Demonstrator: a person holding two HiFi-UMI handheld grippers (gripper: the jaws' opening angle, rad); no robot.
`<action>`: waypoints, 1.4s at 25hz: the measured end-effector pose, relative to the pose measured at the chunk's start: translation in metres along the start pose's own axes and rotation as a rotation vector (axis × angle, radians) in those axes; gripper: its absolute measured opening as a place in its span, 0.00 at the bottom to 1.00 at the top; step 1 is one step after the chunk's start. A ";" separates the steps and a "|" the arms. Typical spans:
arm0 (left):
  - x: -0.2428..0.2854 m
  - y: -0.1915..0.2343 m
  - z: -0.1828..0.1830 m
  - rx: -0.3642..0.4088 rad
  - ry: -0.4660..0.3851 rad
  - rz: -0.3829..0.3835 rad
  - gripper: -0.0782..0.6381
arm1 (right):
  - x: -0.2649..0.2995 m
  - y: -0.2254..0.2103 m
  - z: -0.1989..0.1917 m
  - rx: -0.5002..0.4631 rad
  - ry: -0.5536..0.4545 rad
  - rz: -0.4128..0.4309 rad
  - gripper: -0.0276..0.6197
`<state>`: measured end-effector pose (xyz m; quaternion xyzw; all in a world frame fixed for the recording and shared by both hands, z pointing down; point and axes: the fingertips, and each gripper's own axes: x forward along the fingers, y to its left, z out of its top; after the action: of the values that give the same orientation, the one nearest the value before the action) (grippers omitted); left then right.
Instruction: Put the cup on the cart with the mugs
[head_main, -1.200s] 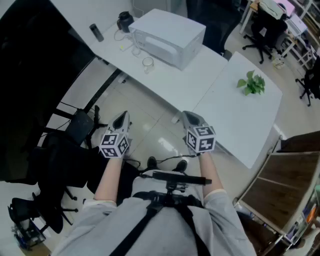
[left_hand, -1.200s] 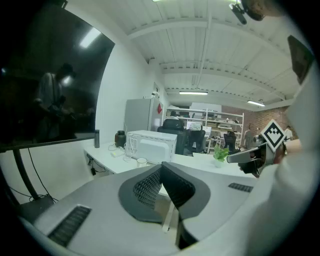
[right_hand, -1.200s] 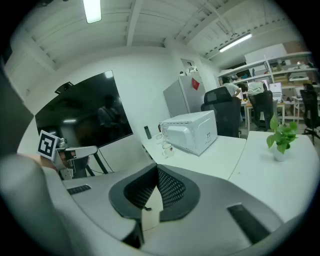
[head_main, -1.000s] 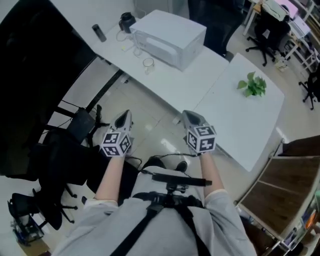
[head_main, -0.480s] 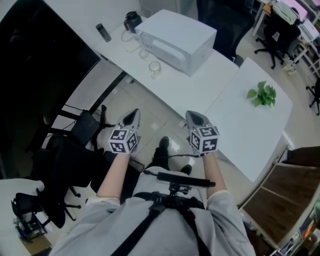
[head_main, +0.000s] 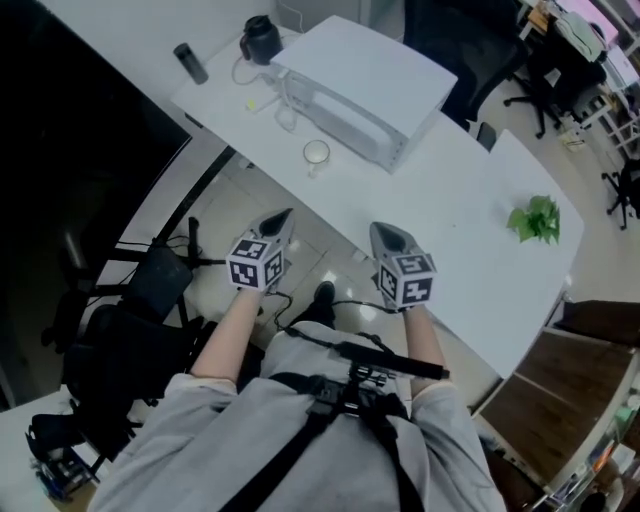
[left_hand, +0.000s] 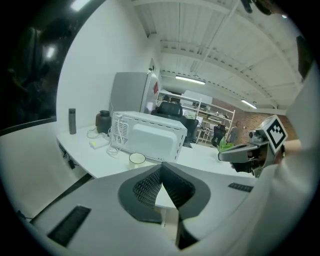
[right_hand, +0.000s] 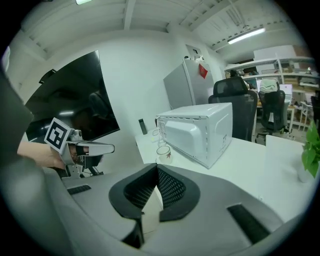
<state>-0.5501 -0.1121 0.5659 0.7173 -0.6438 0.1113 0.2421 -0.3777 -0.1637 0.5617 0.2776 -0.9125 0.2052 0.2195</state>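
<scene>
A long white tabletop runs across ahead of both sets of fingers, and a white microwave sits on it beyond the left gripper's tips. The person's two bare forearms reach forward side by side, each hand holding its gripper pointed ahead and tipped somewhat downward. In the head view the left gripper hangs over the floor just short of the tabletop's near edge, while the right gripper overlaps that edge. The left fingers are pressed together at the tips with nothing between them. The right fingers are likewise closed and empty. The cup is small, pale and round. It stands upright, mouth up, on the tabletop just in front of the microwave, ahead and slightly right of the left fingers, ahead and left of the right ones, apart from both.
</scene>
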 end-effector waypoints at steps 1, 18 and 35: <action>0.009 0.005 0.002 0.006 0.013 -0.015 0.11 | 0.007 -0.001 0.003 0.003 0.003 -0.009 0.05; 0.164 0.050 0.010 0.334 0.513 -0.242 0.53 | 0.087 -0.020 0.006 0.079 0.071 0.018 0.05; 0.257 0.081 -0.012 0.416 0.754 -0.254 0.77 | 0.171 -0.070 -0.009 0.040 0.215 -0.064 0.05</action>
<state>-0.5896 -0.3346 0.7136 0.7335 -0.3812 0.4613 0.3223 -0.4614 -0.2842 0.6752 0.2875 -0.8700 0.2449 0.3168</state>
